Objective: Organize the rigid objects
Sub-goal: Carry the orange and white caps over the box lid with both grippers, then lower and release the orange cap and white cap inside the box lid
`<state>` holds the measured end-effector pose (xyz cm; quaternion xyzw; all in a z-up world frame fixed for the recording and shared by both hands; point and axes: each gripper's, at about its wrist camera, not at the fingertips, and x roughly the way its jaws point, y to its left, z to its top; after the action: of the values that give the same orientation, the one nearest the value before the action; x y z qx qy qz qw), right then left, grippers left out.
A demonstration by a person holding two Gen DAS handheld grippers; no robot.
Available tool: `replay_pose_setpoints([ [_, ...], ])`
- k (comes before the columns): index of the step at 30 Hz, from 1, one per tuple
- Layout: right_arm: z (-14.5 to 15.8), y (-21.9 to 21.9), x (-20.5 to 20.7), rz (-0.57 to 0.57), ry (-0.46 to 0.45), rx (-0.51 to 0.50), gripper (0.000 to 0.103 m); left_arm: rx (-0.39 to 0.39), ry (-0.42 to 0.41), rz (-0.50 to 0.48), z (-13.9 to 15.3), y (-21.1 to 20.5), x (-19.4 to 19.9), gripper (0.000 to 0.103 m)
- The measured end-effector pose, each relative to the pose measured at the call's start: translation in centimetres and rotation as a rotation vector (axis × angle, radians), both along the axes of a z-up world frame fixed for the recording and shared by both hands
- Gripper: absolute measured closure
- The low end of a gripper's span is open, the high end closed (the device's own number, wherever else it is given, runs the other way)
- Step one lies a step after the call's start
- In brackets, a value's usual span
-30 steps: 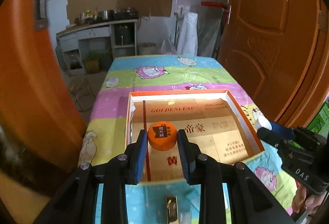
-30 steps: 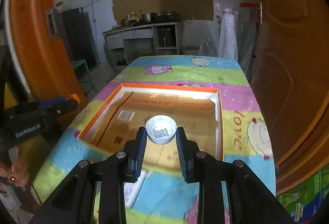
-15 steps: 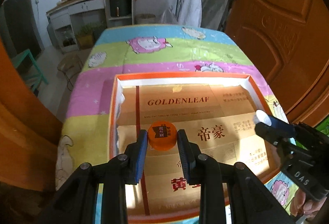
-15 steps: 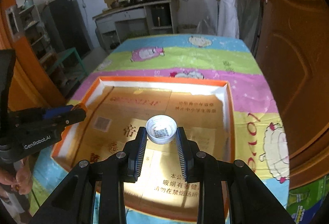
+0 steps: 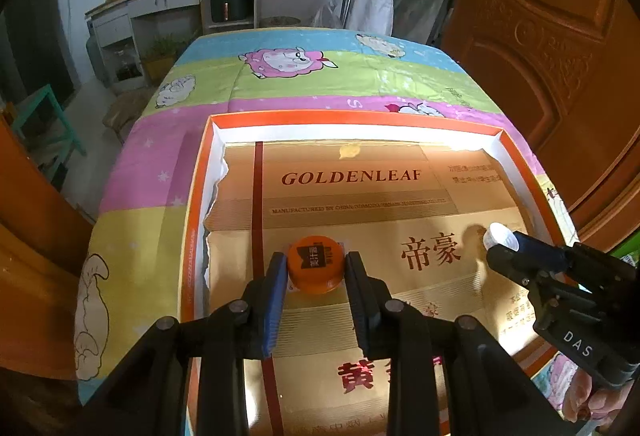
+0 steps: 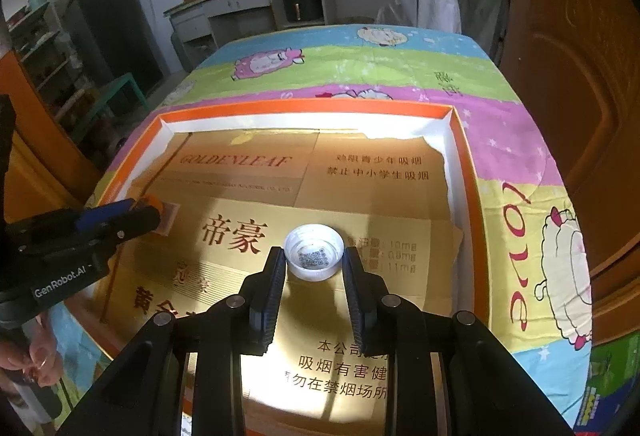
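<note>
Two grippers, left [image 5: 316, 268] clamping an orange cap [image 5: 316, 270], right [image 6: 314, 258] a white cap [image 6: 314, 252], hover above the box [image 5: 360, 124].

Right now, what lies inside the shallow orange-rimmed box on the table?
Inside the shallow orange-rimmed box, gold printed cardboard sheets reading GOLDENLEAF line the floor. The left tool hangs over it holding an orange bottle cap. The floor beneath the sheets is covered.

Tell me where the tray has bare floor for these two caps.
Bare lining runs behind both caps to the far wall of the tray, and between the orange cap and white cap. Crowded only where the left gripper and right gripper stand.
</note>
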<state>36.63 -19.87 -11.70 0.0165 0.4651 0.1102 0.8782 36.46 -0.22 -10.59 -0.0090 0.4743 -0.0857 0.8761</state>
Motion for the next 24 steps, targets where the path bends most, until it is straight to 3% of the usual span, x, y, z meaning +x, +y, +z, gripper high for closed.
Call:
replay_pose_setpoints([
  [11, -0.8, 0.7, -0.3, 0.004, -0.018, -0.075, 0.072, 0.115, -0.039, -0.055, -1.2, -0.9, -0.3, 0.072],
  [14, -0.8, 0.8, -0.6, 0.003, -0.023, -0.087, 0.072, 0.124, -0.053, -0.048, -1.1, -0.8, -0.5, 0.064],
  [24, 0.3, 0.3, -3.4, -0.016, -0.081, -0.075, 0.071, 0.016, -0.117, -0.070, 1.2, 0.6, -3.2, 0.045],
])
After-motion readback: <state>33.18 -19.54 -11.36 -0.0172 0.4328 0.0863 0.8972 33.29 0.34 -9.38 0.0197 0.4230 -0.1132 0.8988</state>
